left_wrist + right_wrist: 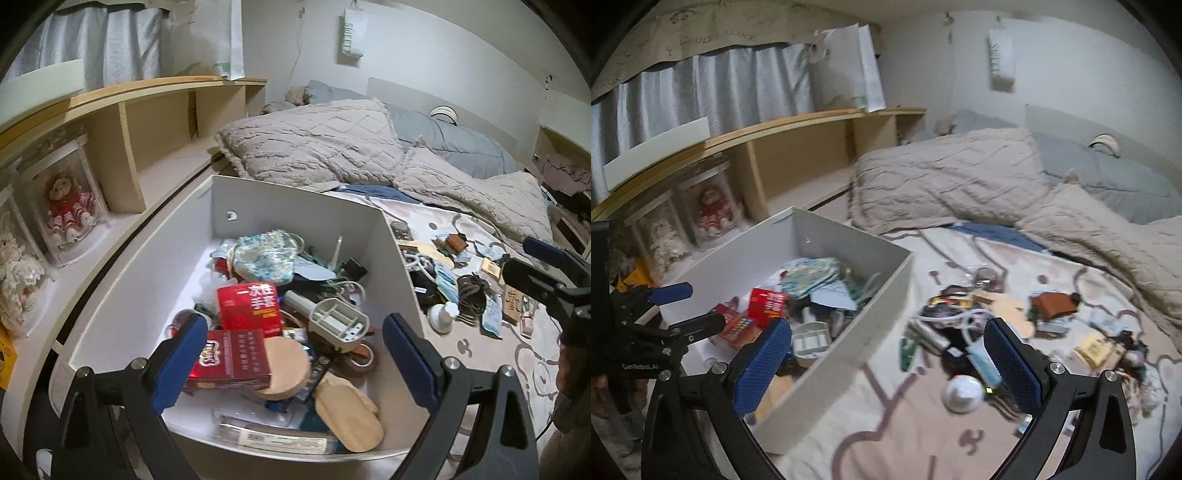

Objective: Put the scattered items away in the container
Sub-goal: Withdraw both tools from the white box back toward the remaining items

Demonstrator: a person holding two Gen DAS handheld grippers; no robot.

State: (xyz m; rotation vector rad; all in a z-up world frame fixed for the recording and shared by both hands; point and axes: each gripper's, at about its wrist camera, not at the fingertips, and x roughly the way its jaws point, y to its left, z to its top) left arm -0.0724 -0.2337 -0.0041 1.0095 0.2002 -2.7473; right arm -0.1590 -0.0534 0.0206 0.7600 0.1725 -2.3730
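Bed: a big bed (894, 424) with a pale cartoon sheet and a fluffy beige blanket (314, 144) at the back.
Box: a white box (303, 206) sits on the bed beside the wooden shelf (166, 122). It is full of small things.
In the box: two red boxes (247, 306), a flowery cloth (266, 254) and a round tan disc (286, 369).
Loose things: a messy pile (997, 325) lies on the sheet just right of the box, with a small white bottle (962, 393) in front.
Left tongs: the left gripper (295, 363) hangs over the box, fingers wide apart, holding nothing.
Right tongs: the right gripper (886, 369) is above the box corner and the pile, fingers wide apart, holding nothing.
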